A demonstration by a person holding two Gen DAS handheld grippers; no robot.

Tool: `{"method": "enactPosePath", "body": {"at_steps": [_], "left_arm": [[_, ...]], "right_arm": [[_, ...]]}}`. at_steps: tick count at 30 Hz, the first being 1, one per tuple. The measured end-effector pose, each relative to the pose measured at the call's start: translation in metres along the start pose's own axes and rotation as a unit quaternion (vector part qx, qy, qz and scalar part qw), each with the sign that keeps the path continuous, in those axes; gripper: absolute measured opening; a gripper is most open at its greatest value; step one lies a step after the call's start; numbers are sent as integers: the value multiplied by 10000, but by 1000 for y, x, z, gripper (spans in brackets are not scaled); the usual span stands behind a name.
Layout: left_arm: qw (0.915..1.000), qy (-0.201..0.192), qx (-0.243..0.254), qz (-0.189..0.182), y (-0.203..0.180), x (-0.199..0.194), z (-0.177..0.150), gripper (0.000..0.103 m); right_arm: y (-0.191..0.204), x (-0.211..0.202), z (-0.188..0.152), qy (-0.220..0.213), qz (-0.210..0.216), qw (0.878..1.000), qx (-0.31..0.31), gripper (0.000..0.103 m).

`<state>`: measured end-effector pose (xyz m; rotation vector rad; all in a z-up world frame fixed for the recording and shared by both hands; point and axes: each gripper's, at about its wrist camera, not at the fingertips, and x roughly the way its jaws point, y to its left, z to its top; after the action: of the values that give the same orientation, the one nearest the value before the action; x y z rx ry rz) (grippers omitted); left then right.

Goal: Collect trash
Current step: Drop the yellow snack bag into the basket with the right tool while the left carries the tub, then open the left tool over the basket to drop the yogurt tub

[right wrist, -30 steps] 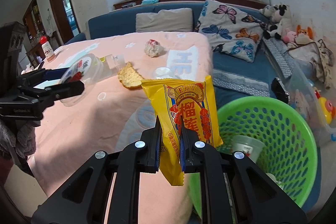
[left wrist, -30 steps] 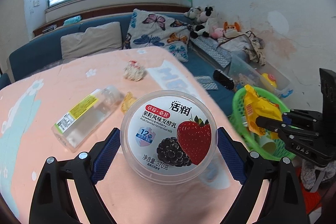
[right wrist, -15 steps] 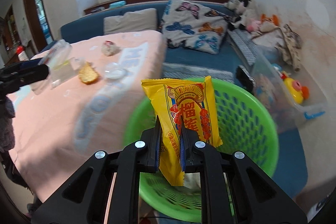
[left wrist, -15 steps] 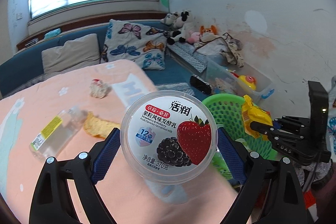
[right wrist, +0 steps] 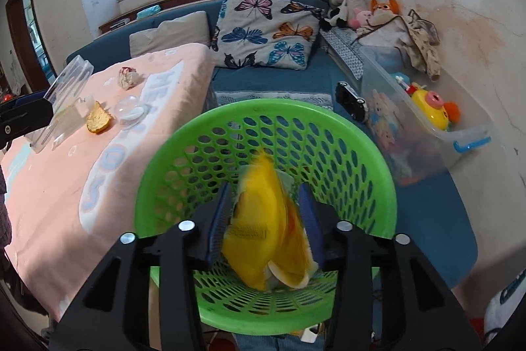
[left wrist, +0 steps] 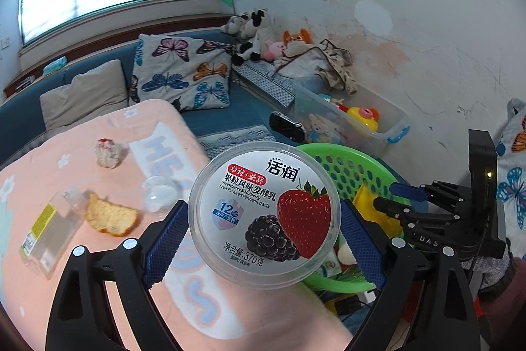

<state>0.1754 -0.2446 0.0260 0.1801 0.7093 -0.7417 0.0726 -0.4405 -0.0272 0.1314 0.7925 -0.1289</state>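
My left gripper [left wrist: 263, 216] is shut on a clear yogurt tub [left wrist: 264, 214] with a strawberry and mulberry lid, held above the table edge beside the green basket [left wrist: 332, 153]. My right gripper [right wrist: 268, 209] is open over the green basket [right wrist: 378, 173]. The yellow snack bag [right wrist: 263, 229] is blurred and tilted between its fingers, dropping into the basket. In the left wrist view the right gripper [left wrist: 389, 198] hangs over the basket with the yellow bag [left wrist: 371, 206] below it.
On the pink table [left wrist: 49, 173] lie a crumpled wrapper [left wrist: 107, 152], an orange peel [left wrist: 110, 217], a clear lid [left wrist: 159, 193] and a clear plastic box [left wrist: 49, 231]. A clear toy bin [right wrist: 427, 120] stands right of the basket. A blue sofa with cushions [right wrist: 266, 32] is behind.
My right gripper has opened over the basket and the yellow bag has slipped free, falling in. My left gripper with the yogurt tub has moved closer to the basket.
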Motion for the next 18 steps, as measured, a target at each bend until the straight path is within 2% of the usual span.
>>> {"method": "enactPosePath", "body": {"at_steps": [11, 18], "left_arm": [[9994, 220, 168, -227, -32, 33, 0, 87], [9984, 452, 149, -291, -46, 60, -4, 88]], "right_arm": [[-15, -20, -9, -179, -149, 9996, 134, 64], [-26, -29, -16, -231, -209, 9991, 293, 68]]}}
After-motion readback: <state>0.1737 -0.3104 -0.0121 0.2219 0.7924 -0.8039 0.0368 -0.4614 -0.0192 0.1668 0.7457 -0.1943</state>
